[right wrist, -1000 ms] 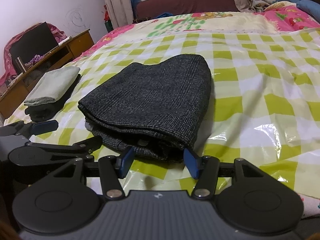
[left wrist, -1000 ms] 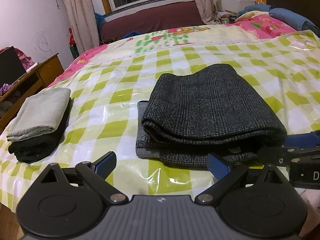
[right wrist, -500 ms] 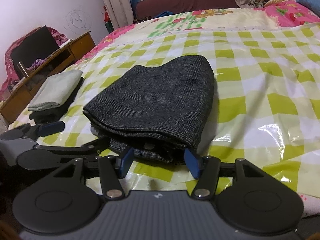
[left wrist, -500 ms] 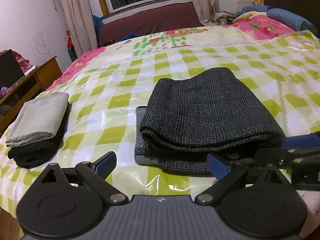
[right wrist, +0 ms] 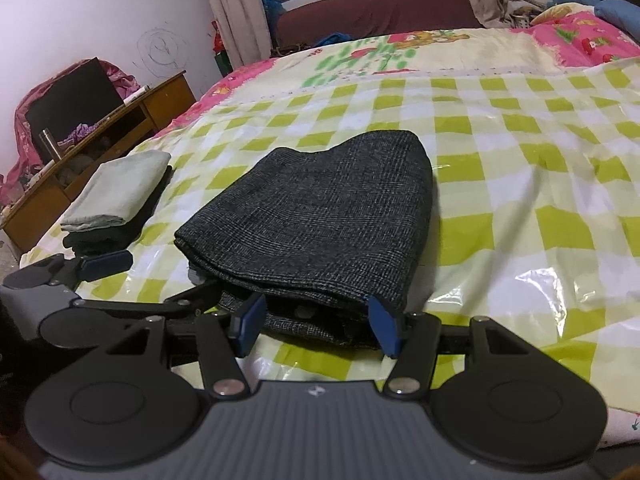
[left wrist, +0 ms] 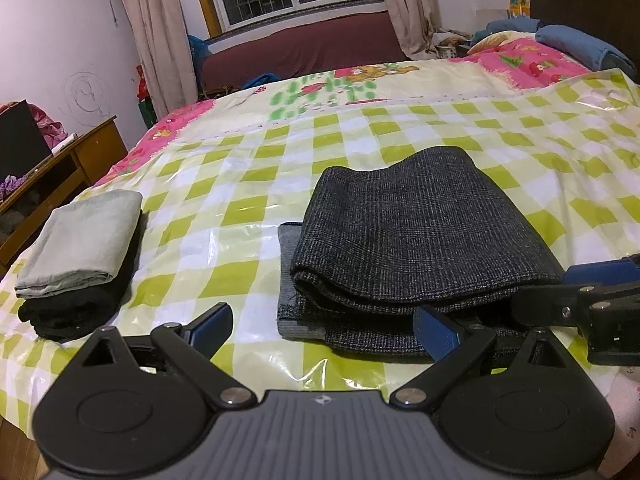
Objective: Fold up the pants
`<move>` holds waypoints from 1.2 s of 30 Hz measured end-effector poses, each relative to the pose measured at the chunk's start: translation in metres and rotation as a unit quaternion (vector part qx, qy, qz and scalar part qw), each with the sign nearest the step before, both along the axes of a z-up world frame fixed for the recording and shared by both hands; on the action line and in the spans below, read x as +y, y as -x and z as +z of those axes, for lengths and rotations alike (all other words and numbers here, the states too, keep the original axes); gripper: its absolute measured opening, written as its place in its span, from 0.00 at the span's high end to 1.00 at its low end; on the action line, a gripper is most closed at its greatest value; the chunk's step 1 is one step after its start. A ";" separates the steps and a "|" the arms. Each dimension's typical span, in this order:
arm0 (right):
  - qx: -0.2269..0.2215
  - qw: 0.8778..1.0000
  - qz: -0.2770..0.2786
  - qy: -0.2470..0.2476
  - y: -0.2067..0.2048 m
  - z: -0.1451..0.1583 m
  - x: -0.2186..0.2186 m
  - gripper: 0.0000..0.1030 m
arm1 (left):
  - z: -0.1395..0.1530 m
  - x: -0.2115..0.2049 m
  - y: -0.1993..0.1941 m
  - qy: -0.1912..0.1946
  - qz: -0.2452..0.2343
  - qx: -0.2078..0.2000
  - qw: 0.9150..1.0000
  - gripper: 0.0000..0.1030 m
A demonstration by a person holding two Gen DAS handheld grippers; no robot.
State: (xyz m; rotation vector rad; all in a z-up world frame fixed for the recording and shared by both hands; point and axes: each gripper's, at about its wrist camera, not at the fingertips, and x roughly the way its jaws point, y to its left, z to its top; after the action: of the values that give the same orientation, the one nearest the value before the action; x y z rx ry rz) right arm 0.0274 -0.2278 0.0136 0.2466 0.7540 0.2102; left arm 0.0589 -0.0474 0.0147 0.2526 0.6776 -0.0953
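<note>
The folded pants [left wrist: 416, 248] lie on the bed [left wrist: 224, 184] straight ahead, long edge crosswise to me, my right tongs [right wrist: 314, 322] spread at their near right corner, nearer than my spread, empty left tongs [left wrist: 324, 326]

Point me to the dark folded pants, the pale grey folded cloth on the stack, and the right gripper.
dark folded pants [left wrist: 404, 216], left wrist view, top layer.
pale grey folded cloth [left wrist: 86, 236], left wrist view, upper face.
right gripper [right wrist: 316, 320], right wrist view, gap between fingertips.
</note>
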 end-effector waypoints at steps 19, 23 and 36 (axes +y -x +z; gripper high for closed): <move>-0.005 1.000 -0.004 0.003 -0.007 0.002 -0.001 0.43 | 0.003 0.000 -0.007 -0.001 -0.001 -0.003 1.000 0.00; -0.005 1.000 -0.007 0.004 -0.010 0.002 -0.001 0.43 | 0.002 0.001 -0.010 -0.002 -0.001 -0.002 1.000 0.00; -0.004 1.000 -0.007 0.003 -0.015 0.002 -0.001 0.42 | 0.002 0.001 -0.018 -0.002 -0.001 0.001 1.000 0.00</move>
State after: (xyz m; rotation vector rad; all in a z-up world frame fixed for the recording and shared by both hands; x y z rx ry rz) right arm 0.0419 -0.2292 0.0156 0.2452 0.7450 0.1946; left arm 0.0771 -0.0462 0.0164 0.2562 0.6788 -0.0958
